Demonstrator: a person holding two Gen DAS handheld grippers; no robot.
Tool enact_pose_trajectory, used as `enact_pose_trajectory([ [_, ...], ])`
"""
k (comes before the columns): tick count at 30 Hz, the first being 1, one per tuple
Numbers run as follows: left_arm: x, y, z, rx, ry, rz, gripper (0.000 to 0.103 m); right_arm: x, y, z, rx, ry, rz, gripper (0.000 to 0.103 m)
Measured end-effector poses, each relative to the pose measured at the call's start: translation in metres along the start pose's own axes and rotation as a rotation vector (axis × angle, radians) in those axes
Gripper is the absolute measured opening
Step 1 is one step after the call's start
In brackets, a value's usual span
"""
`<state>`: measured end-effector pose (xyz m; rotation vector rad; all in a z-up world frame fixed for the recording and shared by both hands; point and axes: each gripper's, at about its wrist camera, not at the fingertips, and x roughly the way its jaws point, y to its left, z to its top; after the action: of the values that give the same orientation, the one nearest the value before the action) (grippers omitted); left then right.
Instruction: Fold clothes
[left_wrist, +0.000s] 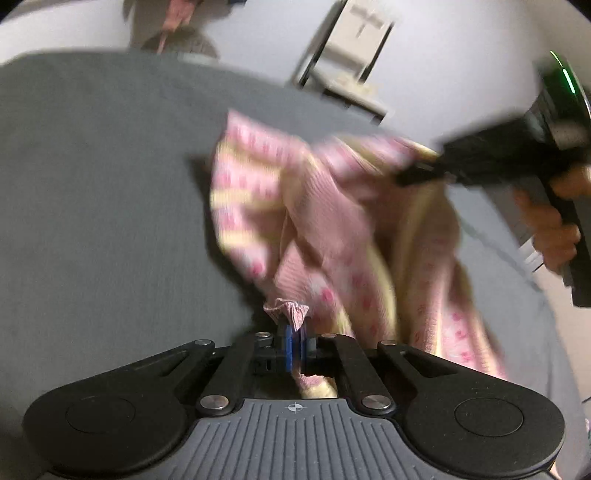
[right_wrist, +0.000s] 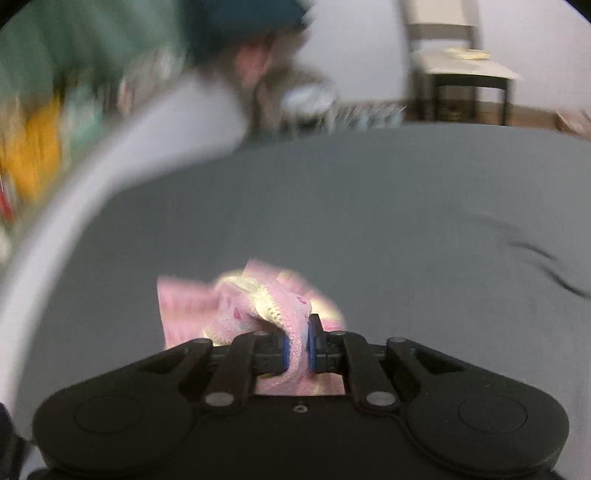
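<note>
- Blue pads of left gripper (left_wrist: 295, 334) sit pinched together on a bunched pink fabric edge, nearest the lens.
- Pink garment (left_wrist: 332, 221), w/ cream stripes and red dots, is lifted and stretched; long axis runs from that near grip up and right to the right gripper (left_wrist: 410, 177).
- Right gripper (right_wrist: 298, 341) is closed on a thick roll of the same garment (right_wrist: 255, 306); a hand (left_wrist: 554, 225) grips its handle.
- Grey cloth surface (left_wrist: 92, 184) lies below: wide bare room to the left & far side; its curved far edge meets pale floor.
- Chair (right_wrist: 461, 66) stands well beyond that edge.
- Both views are motion-blurred.
</note>
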<state>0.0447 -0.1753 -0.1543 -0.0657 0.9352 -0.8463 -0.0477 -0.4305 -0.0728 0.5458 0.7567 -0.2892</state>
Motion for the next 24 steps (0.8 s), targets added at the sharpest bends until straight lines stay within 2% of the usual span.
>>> enact_pose_trajectory([
  [2, -0.026, 0.011, 0.012, -0.008, -0.087, 0.001, 0.003, -0.043, -0.054, -0.004, 0.096, -0.074, -0.008, 0.009],
  [4, -0.056, 0.031, 0.019, -0.085, -0.181, 0.023, 0.003, -0.081, -0.106, -0.021, 0.18, -0.113, -0.04, 0.008],
  [6, -0.088, 0.053, 0.022, -0.176, -0.275, 0.045, 0.003, -0.101, -0.143, -0.054, 0.226, -0.083, -0.09, 0.008],
  [8, -0.115, 0.063, 0.015, -0.219, -0.344, 0.061, 0.003, -0.107, -0.167, -0.095, 0.26, 0.004, -0.112, 0.008],
  [11, -0.136, 0.061, -0.009, -0.285, -0.356, 0.059, 0.003, -0.105, -0.169, -0.133, 0.248, 0.086, -0.083, 0.008],
  [14, -0.147, 0.047, -0.033, -0.283, -0.33, 0.086, 0.003, -0.104, -0.164, -0.159, 0.219, 0.128, -0.048, 0.008],
  [16, -0.16, 0.042, -0.047, -0.302, -0.343, 0.099, 0.003, -0.117, -0.154, -0.151, 0.199, 0.065, -0.018, 0.008],
  [18, -0.177, 0.041, -0.053, -0.353, -0.384, 0.095, 0.003, -0.141, -0.145, -0.132, 0.225, -0.03, 0.07, 0.008],
  [22, -0.221, 0.022, -0.022, -0.309, -0.535, 0.068, 0.003, -0.202, -0.115, -0.074, 0.196, -0.229, 0.24, 0.008],
  [24, -0.249, -0.004, 0.005, -0.22, -0.632, 0.055, 0.003, -0.234, -0.097, -0.048, 0.16, -0.337, 0.317, 0.007],
])
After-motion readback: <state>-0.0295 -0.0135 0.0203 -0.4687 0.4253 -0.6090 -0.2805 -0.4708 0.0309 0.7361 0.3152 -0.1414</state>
